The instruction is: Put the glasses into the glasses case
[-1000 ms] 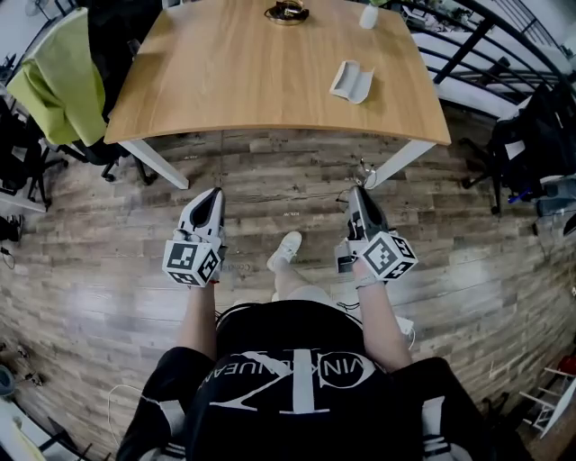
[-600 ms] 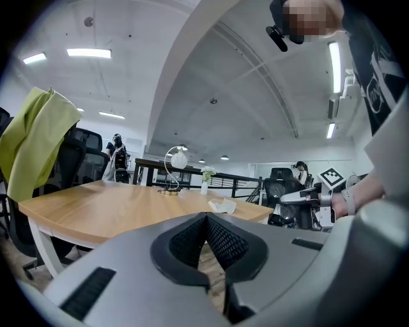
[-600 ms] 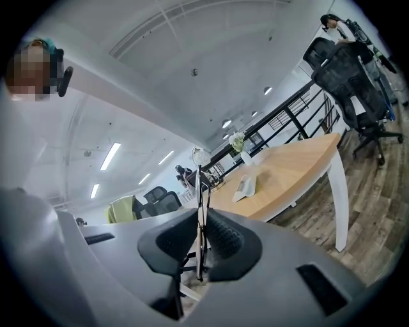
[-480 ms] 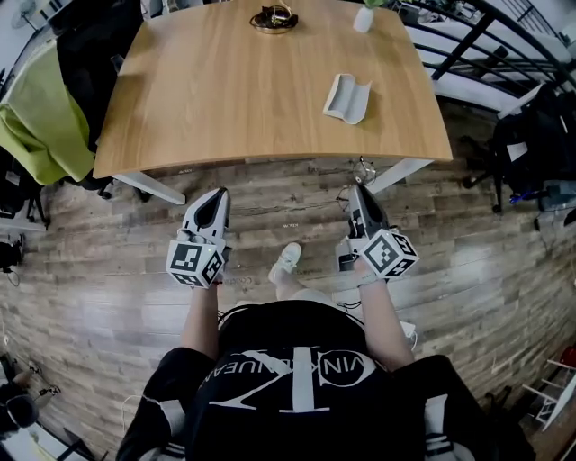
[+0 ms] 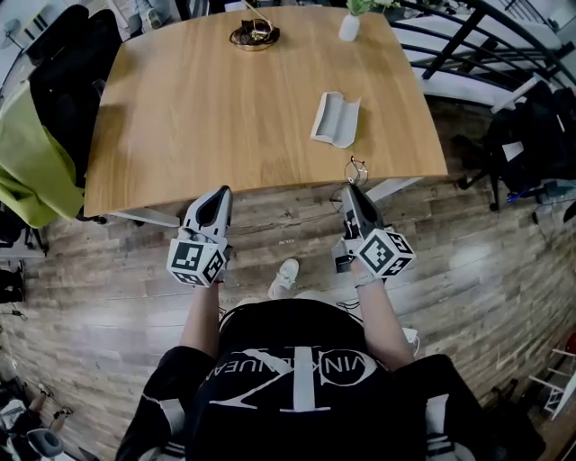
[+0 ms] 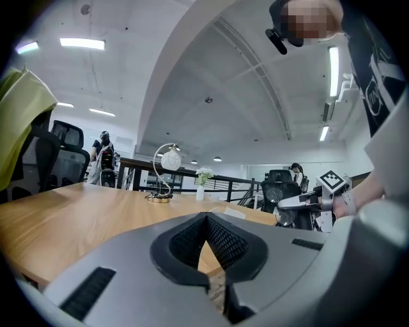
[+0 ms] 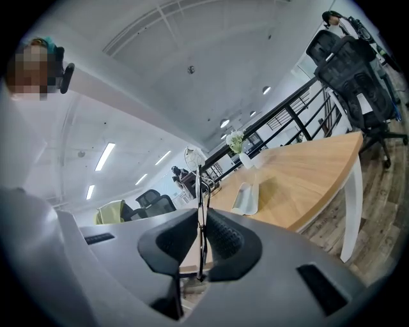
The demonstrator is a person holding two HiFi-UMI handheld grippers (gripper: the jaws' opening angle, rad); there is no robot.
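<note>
Glasses point(image 5: 355, 169): thin wire frame, standing upright, being gripped by right gripper point(image 5: 350, 189); glasses case point(image 5: 336, 119): grey, lying open on table point(image 5: 207, 117).

White print across the black shirt point(image 5: 297, 374), caught from above: "VIN K" legible, remaining letters lost in folds, big crossed monogram beneath. Nothing else readable anywhere.

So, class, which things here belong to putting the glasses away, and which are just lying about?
Belong to the job: glasses, pinched in the right gripper; glasses case on the table.
Just lying about: lamp; white vase; green jacket on a chair.
</note>
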